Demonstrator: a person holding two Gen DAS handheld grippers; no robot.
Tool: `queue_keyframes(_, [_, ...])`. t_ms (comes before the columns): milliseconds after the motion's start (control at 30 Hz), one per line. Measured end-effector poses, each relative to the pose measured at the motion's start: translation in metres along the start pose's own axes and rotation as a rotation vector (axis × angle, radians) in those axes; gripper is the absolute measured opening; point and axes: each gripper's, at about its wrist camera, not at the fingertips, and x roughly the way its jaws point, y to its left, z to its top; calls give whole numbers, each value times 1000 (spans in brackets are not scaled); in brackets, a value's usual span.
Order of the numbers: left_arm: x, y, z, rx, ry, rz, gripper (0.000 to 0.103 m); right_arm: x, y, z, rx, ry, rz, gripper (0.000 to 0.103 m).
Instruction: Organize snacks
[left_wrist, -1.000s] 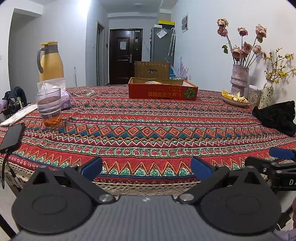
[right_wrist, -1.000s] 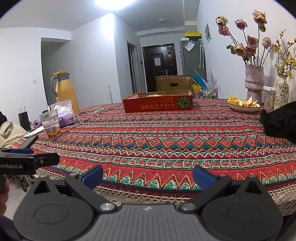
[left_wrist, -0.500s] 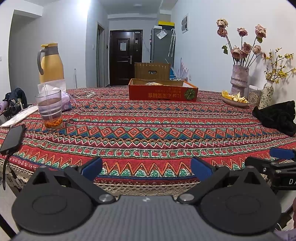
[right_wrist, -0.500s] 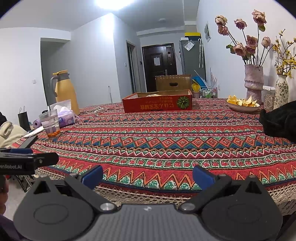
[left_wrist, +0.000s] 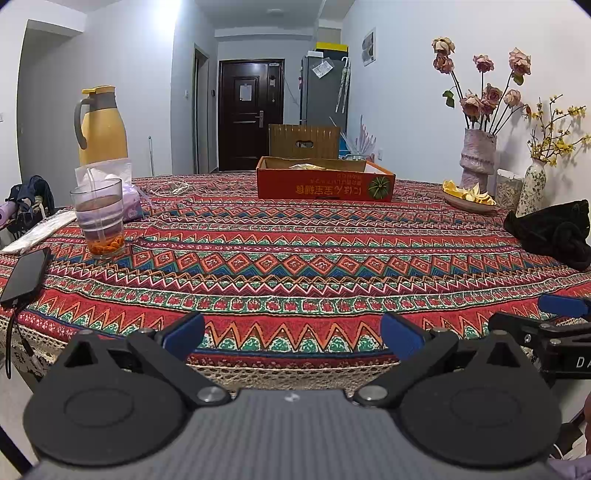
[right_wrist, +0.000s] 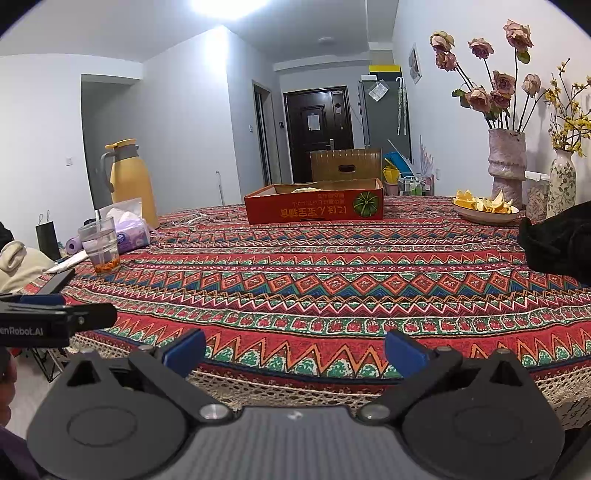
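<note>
Far beyond both spread grippers' fingers (left_wrist: 183, 335) sits the red box (left_wrist: 325, 184).

The shallow red cardboard box (right_wrist: 314, 207) standing far back on the patterned tablecloth carries a row of yellow Chinese characters along its near side wall, printed upside down and too small to read with certainty; just right of them on that wall is a round green melon emblem. In the left wrist view the same box (left_wrist: 325, 186) shows the same inverted yellow characters.

Well in front of the box and to its left, the black side bar of the left gripper (right_wrist: 55, 319) bears white lettering, cut off by the frame edge, reading "enRobot.AI".

In front of the box to its right, the right gripper (left_wrist: 554, 347) shows white letters "DA", cut off by the frame edge.
</note>
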Motion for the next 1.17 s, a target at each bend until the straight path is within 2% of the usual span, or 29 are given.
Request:
queue_keyframes(867, [0, 0, 0, -1, 1, 8, 103, 1, 1, -1, -5, 0, 6, 103])
queue_keyframes(1033, [4, 1, 0, 2, 24, 6, 103, 4, 0, -1, -2, 1, 6, 103])
queue_keyframes(1167, [3, 5, 2, 1, -25, 1, 103, 9, 0, 1, -15, -1, -5, 103])
